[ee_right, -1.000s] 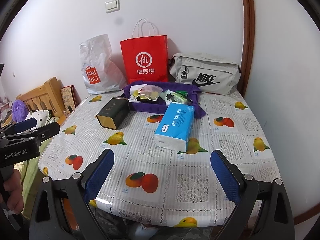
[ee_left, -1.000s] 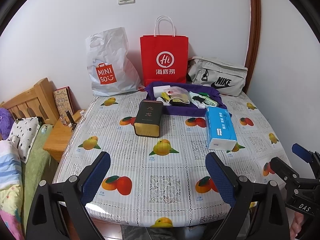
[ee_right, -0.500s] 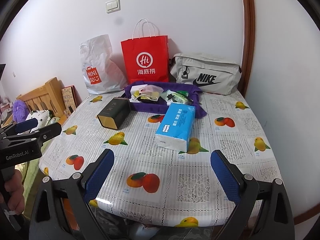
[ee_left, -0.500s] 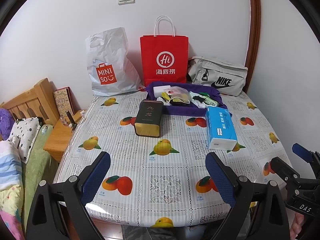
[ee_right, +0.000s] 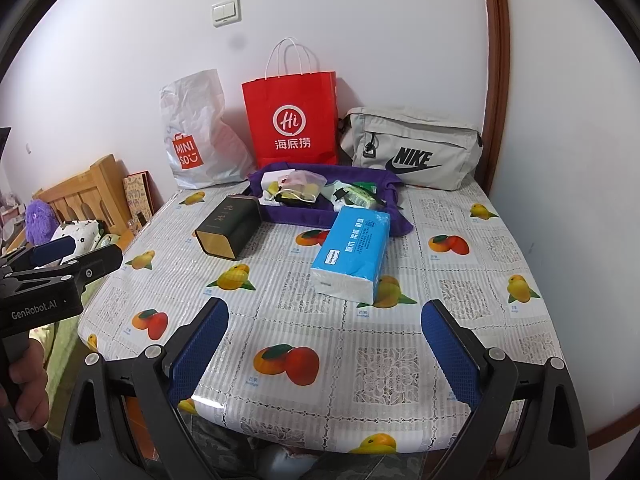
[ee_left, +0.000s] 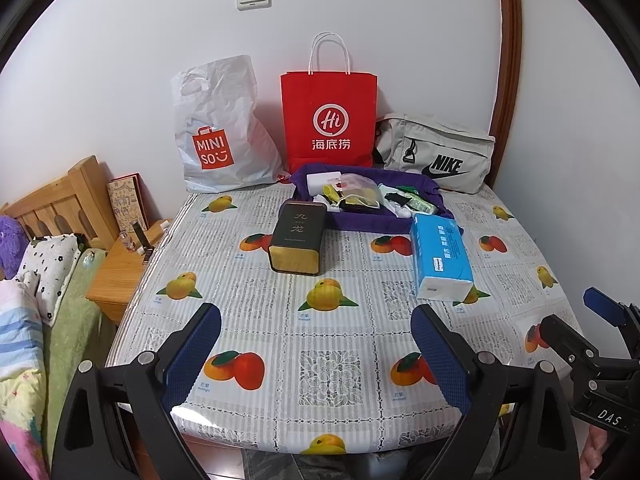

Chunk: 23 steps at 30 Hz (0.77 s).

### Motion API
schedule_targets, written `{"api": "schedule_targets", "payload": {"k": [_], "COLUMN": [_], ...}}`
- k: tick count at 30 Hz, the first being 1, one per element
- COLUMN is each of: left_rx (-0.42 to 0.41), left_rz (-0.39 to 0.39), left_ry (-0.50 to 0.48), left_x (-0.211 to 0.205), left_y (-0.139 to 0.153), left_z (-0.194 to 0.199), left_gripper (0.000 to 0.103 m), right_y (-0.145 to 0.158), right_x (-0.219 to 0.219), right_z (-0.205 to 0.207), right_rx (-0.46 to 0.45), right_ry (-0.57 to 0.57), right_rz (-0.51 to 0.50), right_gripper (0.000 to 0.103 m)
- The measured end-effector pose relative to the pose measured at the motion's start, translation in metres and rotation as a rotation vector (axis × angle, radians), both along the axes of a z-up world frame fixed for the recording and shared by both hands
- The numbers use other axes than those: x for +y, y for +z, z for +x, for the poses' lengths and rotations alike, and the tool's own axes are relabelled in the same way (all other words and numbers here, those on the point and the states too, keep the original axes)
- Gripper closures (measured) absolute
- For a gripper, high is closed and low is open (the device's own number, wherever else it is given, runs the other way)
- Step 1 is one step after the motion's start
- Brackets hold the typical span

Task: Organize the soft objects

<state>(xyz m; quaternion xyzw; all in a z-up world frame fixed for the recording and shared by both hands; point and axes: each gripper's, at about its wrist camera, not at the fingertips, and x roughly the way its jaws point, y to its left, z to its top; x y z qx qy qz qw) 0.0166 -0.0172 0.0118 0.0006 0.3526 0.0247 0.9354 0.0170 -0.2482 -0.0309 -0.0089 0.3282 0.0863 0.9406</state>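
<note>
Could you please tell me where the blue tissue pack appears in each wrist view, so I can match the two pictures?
Left wrist: the blue tissue pack lies right of centre, ahead of the right finger of the left claw.
Right wrist: the pack lies near the centre, angled.
Shared landmark: in both, its far end reaches the purple tray, below the red paper bag.
</note>
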Motion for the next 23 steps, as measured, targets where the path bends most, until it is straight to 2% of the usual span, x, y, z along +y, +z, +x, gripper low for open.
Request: {"api": "schedule_targets", "payload": {"k": [23], "left_rx": [-0.007], "left_rz": [-0.005], "left_ry": [0.002], "left_x": [-0.0002], "left_y": [0.0002], "left_z": [-0.0014], "left_gripper": [0.007], "right_y": [-0.002], "right_x": [0.0007], "right_z": [0.0009], "right_rx": [0.006], "right_ry": [0.003], "right_rz": [-0.002], "right_gripper": [0.007]}}
